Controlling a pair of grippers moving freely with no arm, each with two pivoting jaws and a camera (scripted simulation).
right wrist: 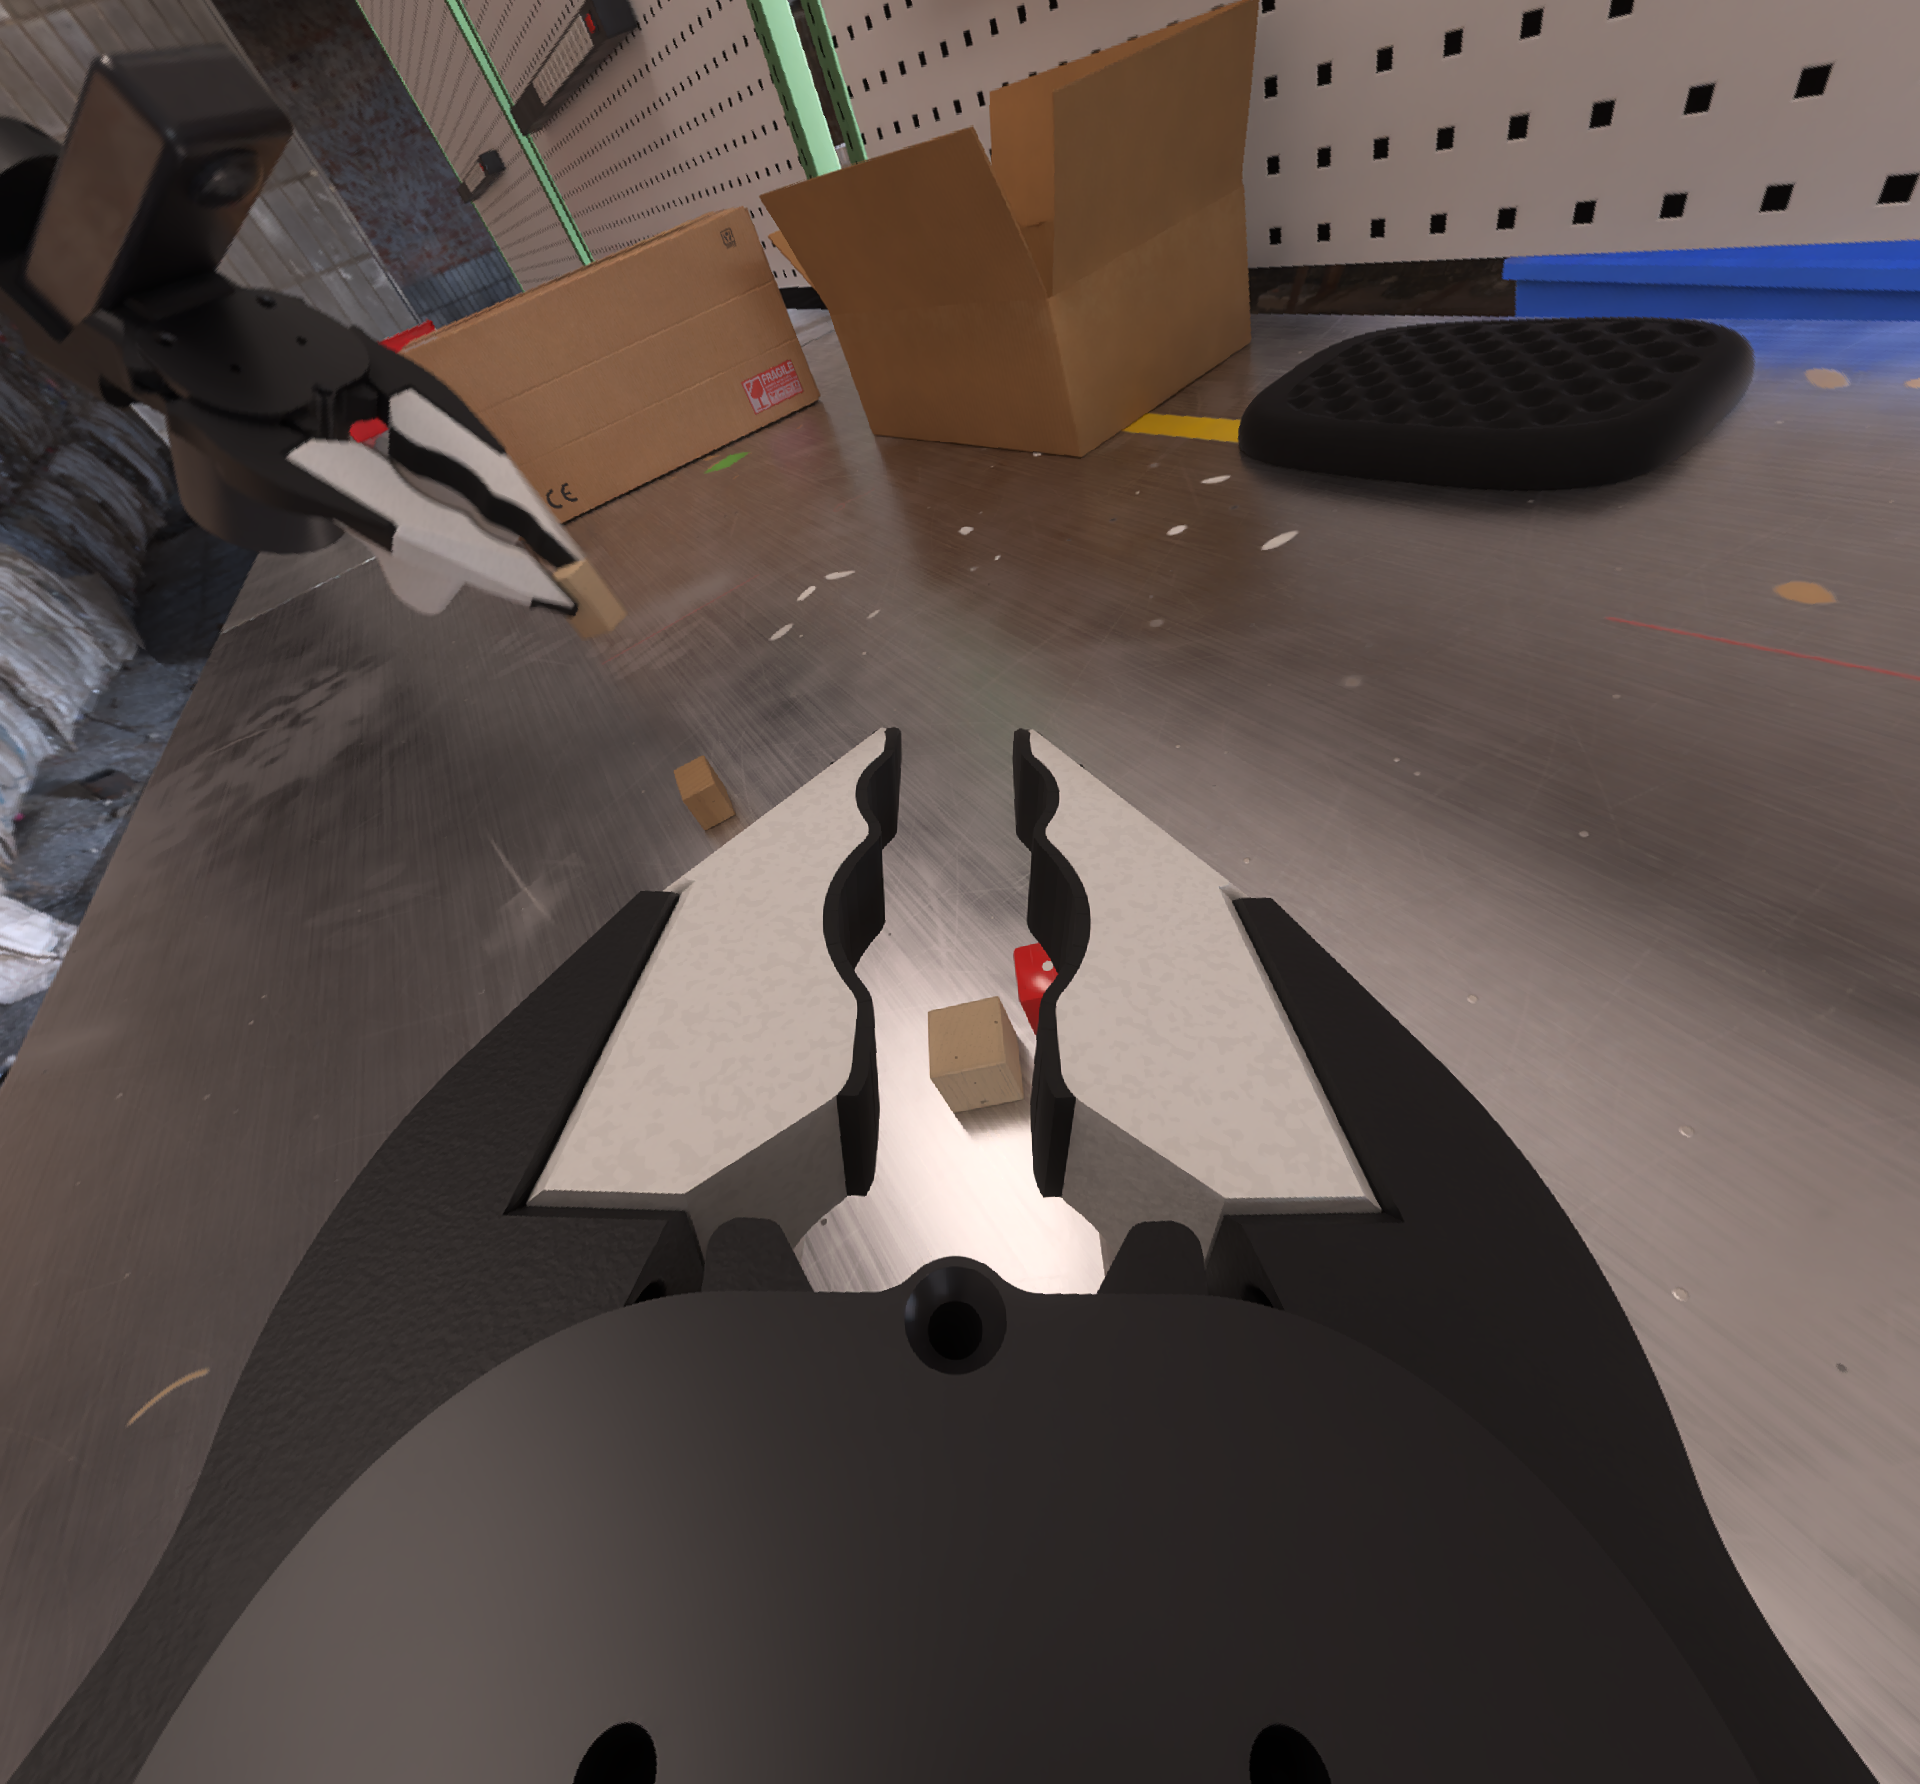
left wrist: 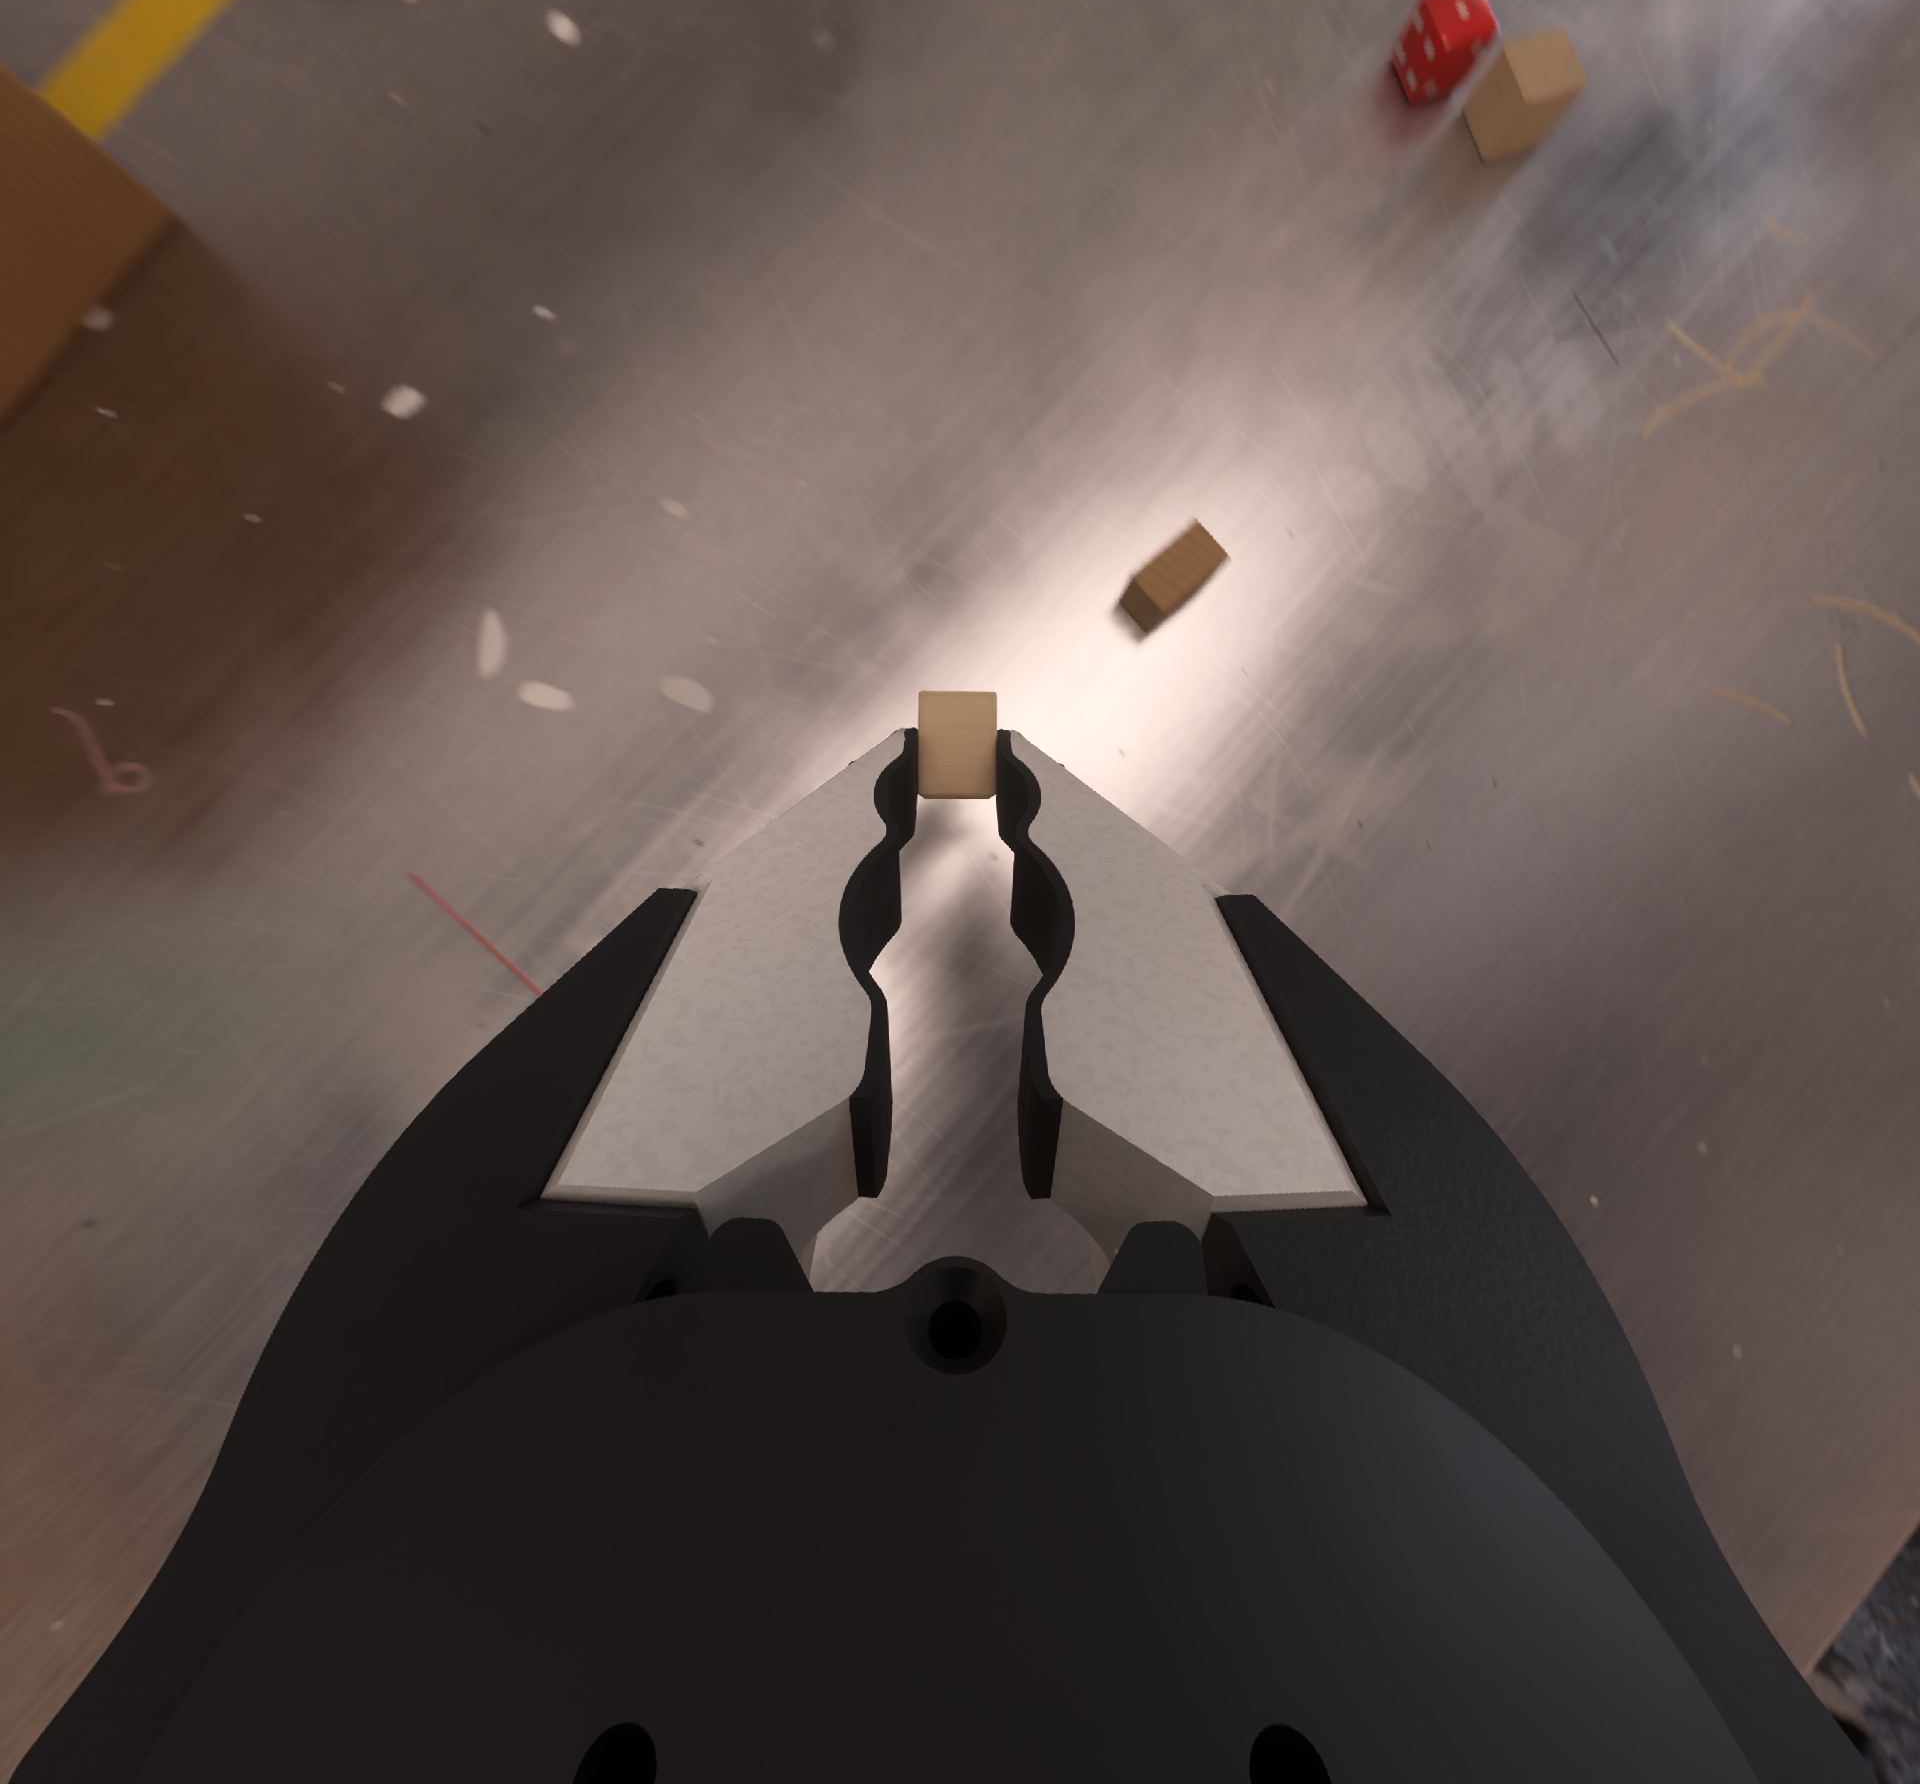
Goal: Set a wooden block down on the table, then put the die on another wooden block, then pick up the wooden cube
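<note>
My left gripper [left wrist: 957,747] is shut on a pale wooden block [left wrist: 957,742] and holds it above the metal table [left wrist: 727,384]. It also shows at the left of the right wrist view [right wrist: 566,591], with the block [right wrist: 594,596] at its tips. A darker wooden block [left wrist: 1174,576] lies on the table just ahead and right of it, also seen in the right wrist view [right wrist: 704,792]. A red die [left wrist: 1444,51] sits beside a larger wooden cube [left wrist: 1522,95] at the far right. My right gripper [right wrist: 956,747] is open, hovering over that cube [right wrist: 975,1054] and the die [right wrist: 1034,981], which is partly hidden by a finger.
Two cardboard boxes, a closed one [right wrist: 623,363] and an open one [right wrist: 1039,280], stand at the back by a pegboard wall [right wrist: 1558,72]. A black honeycomb mat [right wrist: 1507,399] lies at the back right, before a blue tray [right wrist: 1714,285]. The table's edge [right wrist: 135,799] runs along the left.
</note>
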